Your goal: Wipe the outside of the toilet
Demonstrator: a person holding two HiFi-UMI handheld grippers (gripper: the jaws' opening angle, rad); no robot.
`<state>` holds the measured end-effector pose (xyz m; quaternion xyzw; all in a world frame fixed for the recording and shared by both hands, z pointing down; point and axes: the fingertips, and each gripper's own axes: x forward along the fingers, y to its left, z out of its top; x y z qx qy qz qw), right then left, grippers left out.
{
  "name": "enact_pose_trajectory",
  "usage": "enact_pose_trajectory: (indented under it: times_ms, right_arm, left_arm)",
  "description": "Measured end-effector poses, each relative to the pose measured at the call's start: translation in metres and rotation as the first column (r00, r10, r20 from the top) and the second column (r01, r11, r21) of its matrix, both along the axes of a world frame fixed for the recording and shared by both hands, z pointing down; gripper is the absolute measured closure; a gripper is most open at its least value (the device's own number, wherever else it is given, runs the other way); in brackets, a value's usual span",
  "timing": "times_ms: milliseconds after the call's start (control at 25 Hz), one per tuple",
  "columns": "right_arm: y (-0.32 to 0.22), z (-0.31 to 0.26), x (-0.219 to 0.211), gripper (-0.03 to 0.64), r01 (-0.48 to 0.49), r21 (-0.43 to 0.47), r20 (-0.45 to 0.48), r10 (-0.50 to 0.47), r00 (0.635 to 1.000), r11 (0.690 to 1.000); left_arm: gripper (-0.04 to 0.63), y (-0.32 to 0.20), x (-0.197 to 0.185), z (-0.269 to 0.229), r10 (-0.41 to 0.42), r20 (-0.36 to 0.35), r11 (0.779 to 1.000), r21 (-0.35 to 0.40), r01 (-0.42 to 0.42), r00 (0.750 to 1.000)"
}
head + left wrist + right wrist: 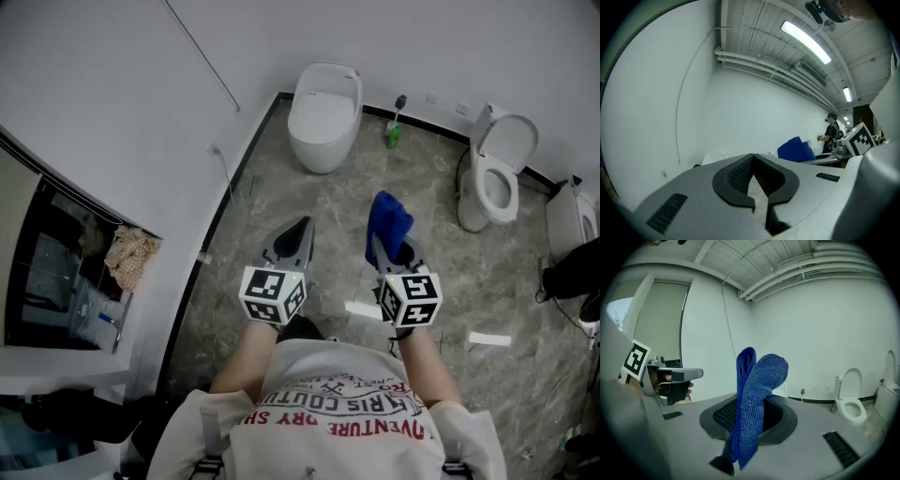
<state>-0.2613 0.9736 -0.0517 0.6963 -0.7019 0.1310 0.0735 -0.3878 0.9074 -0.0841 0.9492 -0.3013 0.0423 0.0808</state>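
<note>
Cloth [757, 394] in R fingers [806, 428], seemingly tight

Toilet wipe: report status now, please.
Left gripper shut, empty. Right gripper shut on blue cloth. Closed toilet and open toilet ahead, neither reached. Floor between looks free.

I count two toilets ahead of the claws: a closed toilet [323, 112] beyond the left gripper [302, 227] and an open toilet [497, 173] right of the right gripper [382, 249]. One blue cloth [387, 223] stands in the right jaws. One brush [395, 131] stands between the toilets.
</note>
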Motion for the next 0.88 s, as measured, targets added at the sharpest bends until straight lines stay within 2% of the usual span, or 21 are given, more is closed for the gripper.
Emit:
enact_pose_trajectory:
  times_ms: [440, 880]
  right_arm:
    - [-0.004, 0.012, 0.005, 0.54, -0.001, -0.026, 0.014, 0.001, 1.0, 1.0]
    - [-0.025, 0.024, 0.019, 0.54, -0.048, -0.026, 0.105, 0.05, 0.993, 0.999]
  left_arm:
    - [0.589, -0.004, 0.009, 0.008, 0.004, -0.005, 1.0, -0.028, -0.004, 1.0]
    - [0.589, -0.026, 0.003, 0.025, -0.019, 0.009, 0.998, -0.065, 0.02, 1.0]
